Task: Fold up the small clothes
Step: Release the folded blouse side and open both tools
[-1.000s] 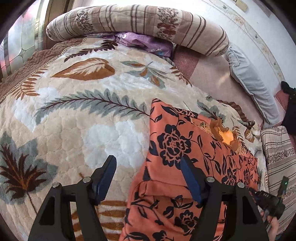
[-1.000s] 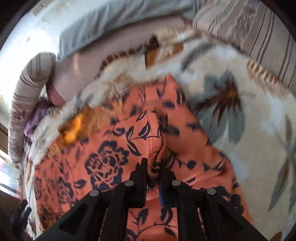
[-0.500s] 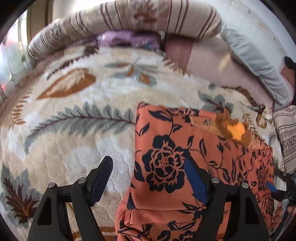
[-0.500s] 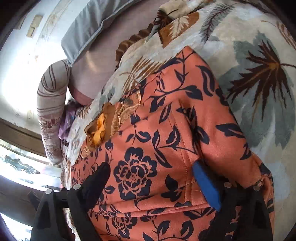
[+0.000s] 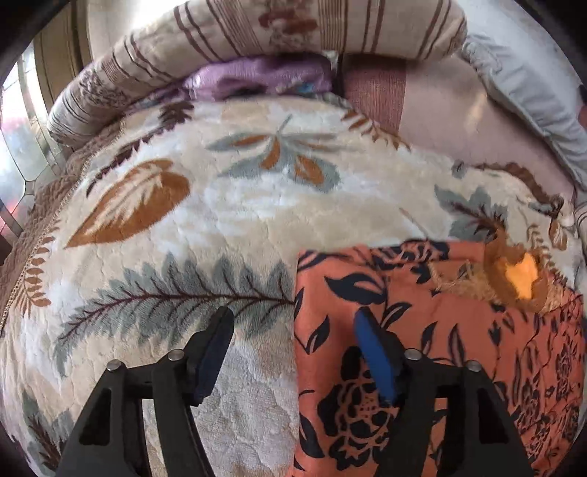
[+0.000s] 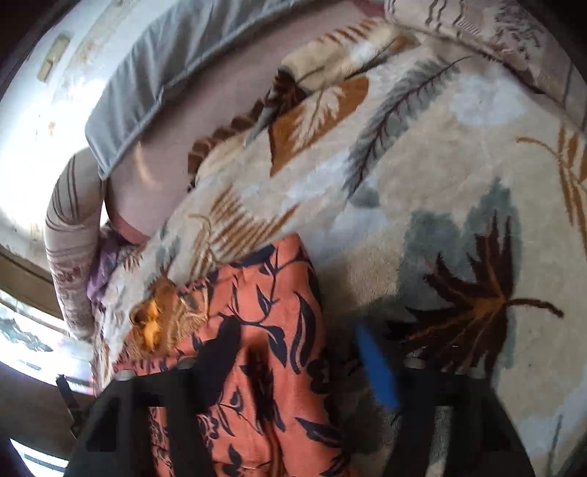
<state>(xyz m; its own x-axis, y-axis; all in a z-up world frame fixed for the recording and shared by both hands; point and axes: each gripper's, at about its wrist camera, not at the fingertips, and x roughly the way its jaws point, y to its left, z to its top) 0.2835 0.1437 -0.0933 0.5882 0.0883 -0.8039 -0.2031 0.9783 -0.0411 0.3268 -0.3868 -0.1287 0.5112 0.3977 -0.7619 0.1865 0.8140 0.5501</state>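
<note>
Garment: orange floral garment [image 5: 422, 352] flat on leaf-print blanket [image 5: 205, 220], long axis running away from left camera.
Left claw [image 5: 293, 330]: spread, straddling garment's left edge.
Right claw [image 6: 293, 348]: spread, empty.

Home bedroom. A bed fills both views, covered by a plush leaf-print blanket [image 5: 227, 205]. Striped bolster pillow [image 5: 293, 33] along the head end, purple cloth [image 5: 256, 79] tucked under it, grey pillow [image 5: 532, 110] against a white wall [image 6: 33, 121]. Patterned-glass window [image 5: 14, 165] at the bed's side, daylight coming through.
</note>
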